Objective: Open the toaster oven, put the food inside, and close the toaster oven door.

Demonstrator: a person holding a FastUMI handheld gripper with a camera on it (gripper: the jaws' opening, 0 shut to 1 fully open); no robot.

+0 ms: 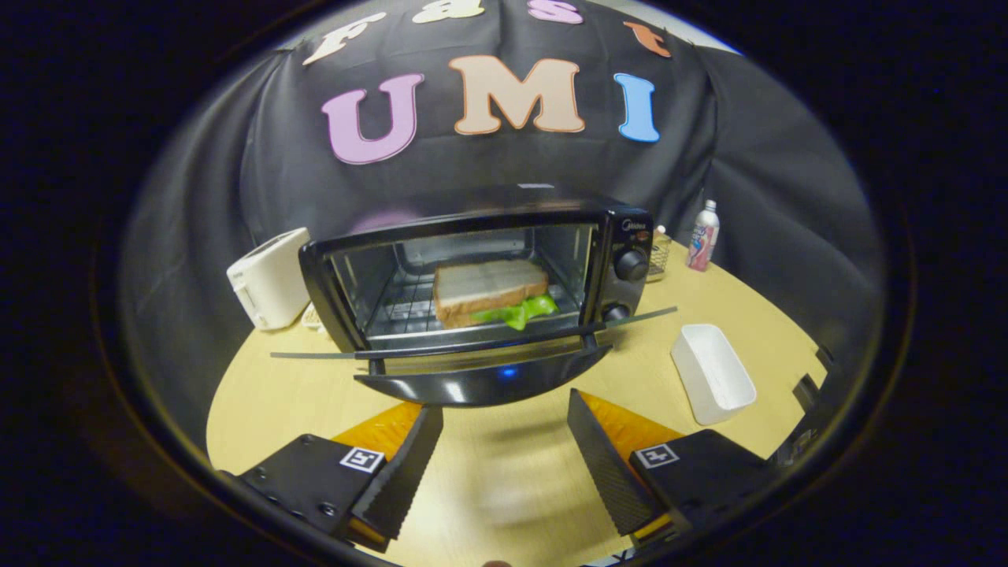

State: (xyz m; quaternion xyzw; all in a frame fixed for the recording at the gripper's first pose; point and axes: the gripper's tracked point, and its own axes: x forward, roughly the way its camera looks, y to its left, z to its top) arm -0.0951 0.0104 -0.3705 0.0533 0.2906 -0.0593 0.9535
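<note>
- Oven (480, 291): door (480, 382) down, ready to be lifted.
- Sandwich (492, 293): on the rack (step done).
- My tool (504, 437): fingers apart, empty, just short of the door.

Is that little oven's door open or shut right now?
Open. The toaster oven door hangs folded down just ahead of the spread, empty fingers, with the sandwich on the rack inside.

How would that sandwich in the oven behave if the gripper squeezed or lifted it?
The sandwich looks like soft bread, so it would probably squash. The lettuce hangs out at the front and might slip free. It seems light and lies flat on the rack, so it is unlikely to roll. The gripper is open, ahead of the door.
</note>
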